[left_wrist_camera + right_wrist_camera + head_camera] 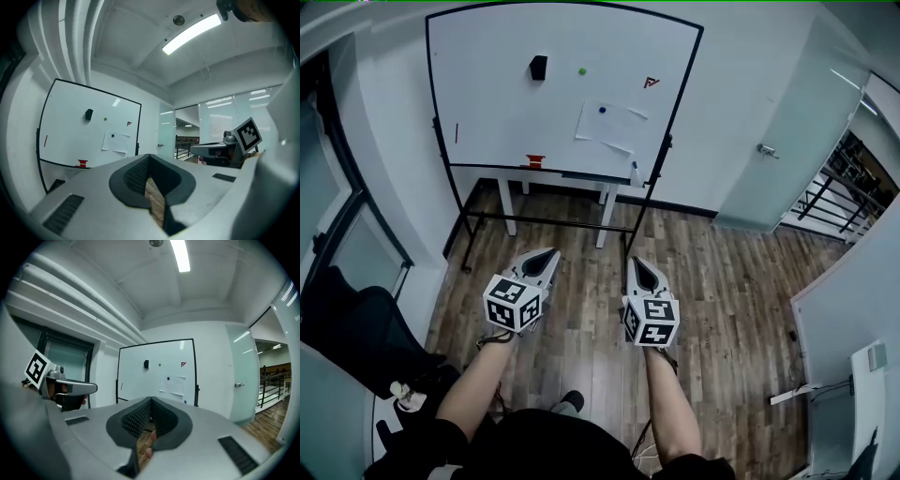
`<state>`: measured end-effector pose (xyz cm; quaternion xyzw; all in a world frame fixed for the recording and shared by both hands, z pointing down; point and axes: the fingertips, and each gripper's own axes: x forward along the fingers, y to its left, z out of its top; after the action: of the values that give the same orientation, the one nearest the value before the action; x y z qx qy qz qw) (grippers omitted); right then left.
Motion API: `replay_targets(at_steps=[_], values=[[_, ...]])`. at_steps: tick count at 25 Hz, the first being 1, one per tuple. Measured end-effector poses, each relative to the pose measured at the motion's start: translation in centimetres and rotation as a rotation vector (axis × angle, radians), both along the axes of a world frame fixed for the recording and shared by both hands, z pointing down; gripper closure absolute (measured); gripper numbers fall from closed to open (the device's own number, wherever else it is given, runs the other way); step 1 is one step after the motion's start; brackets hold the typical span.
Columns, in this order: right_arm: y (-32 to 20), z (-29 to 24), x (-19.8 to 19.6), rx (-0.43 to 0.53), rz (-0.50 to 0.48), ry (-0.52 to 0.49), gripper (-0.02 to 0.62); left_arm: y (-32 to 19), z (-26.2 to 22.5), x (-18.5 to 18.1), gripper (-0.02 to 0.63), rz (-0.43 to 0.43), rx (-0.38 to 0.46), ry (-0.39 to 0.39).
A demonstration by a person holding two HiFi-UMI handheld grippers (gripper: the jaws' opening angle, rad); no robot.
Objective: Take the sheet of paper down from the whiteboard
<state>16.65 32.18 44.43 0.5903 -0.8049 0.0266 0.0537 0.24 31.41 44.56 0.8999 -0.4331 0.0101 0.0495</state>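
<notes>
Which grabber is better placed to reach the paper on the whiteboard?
Probably the right gripper: the sheet of paper hangs right of centre on the whiteboard, more in line with it than with the left gripper.

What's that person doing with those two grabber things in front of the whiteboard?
A person stands on the wooden floor facing a whiteboard, with a left gripper and a right gripper, one in each hand. Both are shut and empty, aimed toward the board but well short of it. The sheet of paper hangs on the board under a blue magnet, not yet touched.
</notes>
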Motion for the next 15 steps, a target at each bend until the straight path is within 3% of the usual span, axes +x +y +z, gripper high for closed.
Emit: replay_targets(at_steps=[5,15], values=[[-5.0,0.0,1.9,0.007,0.006,0.013,0.571,-5.4,0.0,2.4,0.584,0.024,0.004,-0.003],[-9.4,0.3,4.9,-0.003,0.019,-0.004,0.571,-10.0,0.6,4.5,0.584,0.024,-0.016,-0.001]])
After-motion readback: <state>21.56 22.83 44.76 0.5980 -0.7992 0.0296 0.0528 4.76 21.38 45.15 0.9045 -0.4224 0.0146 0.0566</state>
